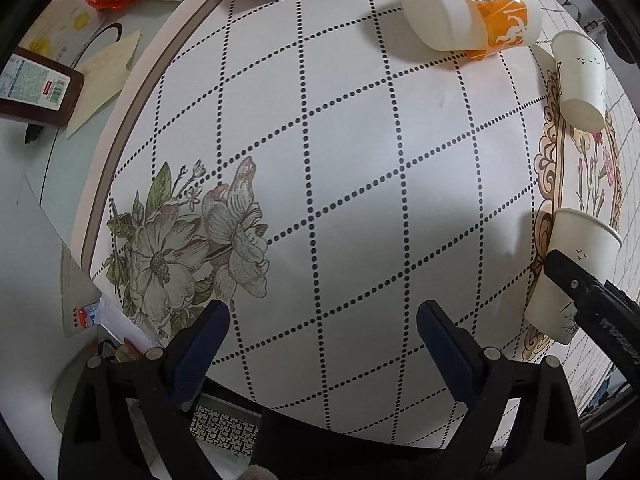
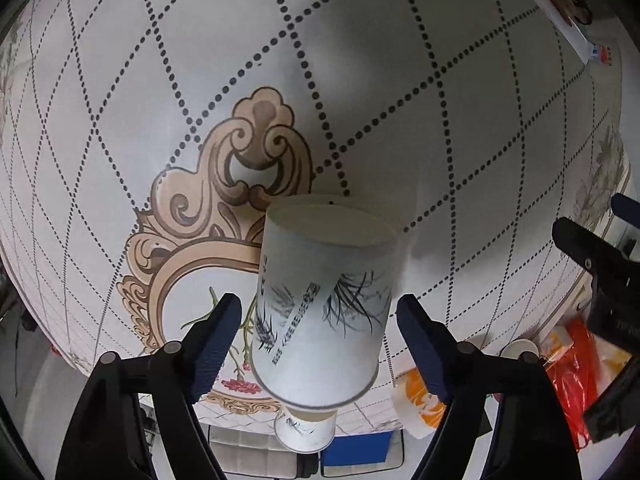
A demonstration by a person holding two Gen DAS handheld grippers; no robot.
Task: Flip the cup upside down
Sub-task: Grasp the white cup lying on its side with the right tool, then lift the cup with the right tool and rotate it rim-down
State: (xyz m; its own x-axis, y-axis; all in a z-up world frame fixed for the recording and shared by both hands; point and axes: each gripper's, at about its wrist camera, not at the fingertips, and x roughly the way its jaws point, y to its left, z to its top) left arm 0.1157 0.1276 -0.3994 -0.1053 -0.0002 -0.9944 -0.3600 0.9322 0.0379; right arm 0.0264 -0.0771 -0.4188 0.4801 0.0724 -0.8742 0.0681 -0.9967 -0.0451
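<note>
Two wide-open grippers, left [image 1: 322, 324] empty, right [image 2: 320, 328] flanking an unheld paper cup [image 2: 324, 300] that could topple off the desk [image 2: 400, 80] edge if nudged.

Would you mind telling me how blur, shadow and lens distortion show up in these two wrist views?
Left wrist view: sharp throughout; the fisheye bulges the dotted tablecloth grid; a soft shadow lies ahead of the left gripper. Right wrist view: the paper cup between the right gripper fingers is smeared, its print unreadable, while the cloth behind stays crisp.
</note>
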